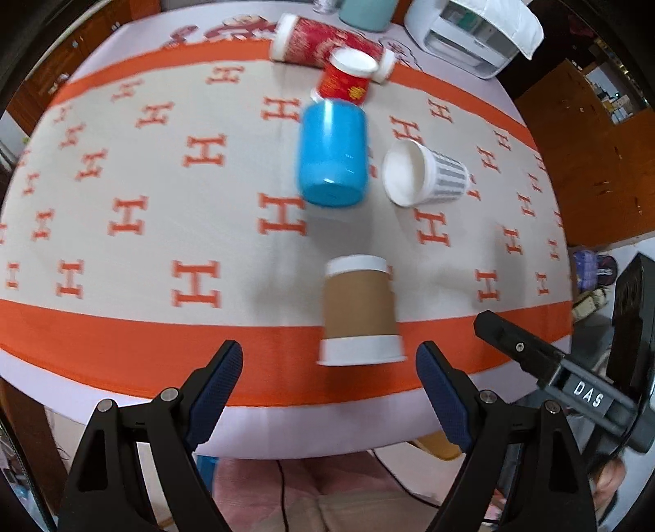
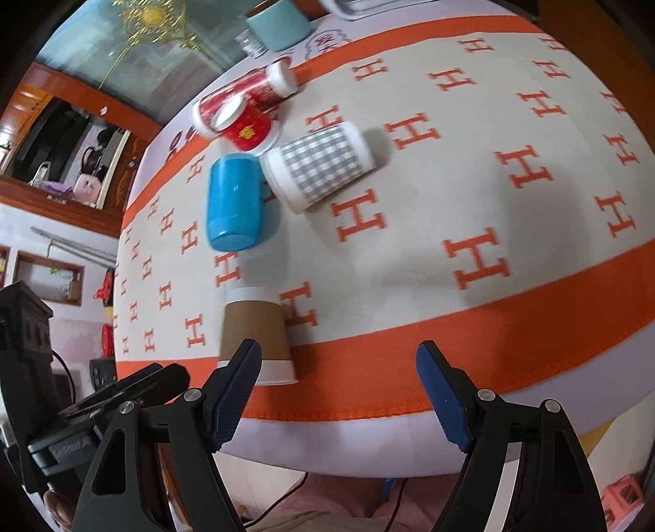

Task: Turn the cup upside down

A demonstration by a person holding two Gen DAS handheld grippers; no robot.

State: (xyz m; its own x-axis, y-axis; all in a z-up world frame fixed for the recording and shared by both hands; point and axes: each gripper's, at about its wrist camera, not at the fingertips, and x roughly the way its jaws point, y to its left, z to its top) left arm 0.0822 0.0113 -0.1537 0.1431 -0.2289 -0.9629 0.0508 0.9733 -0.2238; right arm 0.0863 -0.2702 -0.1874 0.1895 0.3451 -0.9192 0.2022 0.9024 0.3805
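A brown paper cup (image 1: pixel 360 313) stands upside down near the table's front edge, its wide white rim on the cloth; it also shows in the right wrist view (image 2: pixel 256 327). My left gripper (image 1: pixel 329 393) is open and empty just in front of it. My right gripper (image 2: pixel 339 397) is open and empty, to the right of the cup. A blue cup (image 1: pixel 331 153) stands upside down further back, also in the right wrist view (image 2: pixel 233 202). A grey checked cup (image 1: pixel 425 174) lies on its side, as seen in the right wrist view too (image 2: pixel 319 165).
A red paper cup (image 1: pixel 348 80) stands upside down against a red canister (image 1: pixel 323 41) lying on its side at the back. A teal pot (image 1: pixel 366 12) and a white appliance (image 1: pixel 462 32) stand at the far edge. The orange patterned cloth (image 1: pixel 143 196) covers the table.
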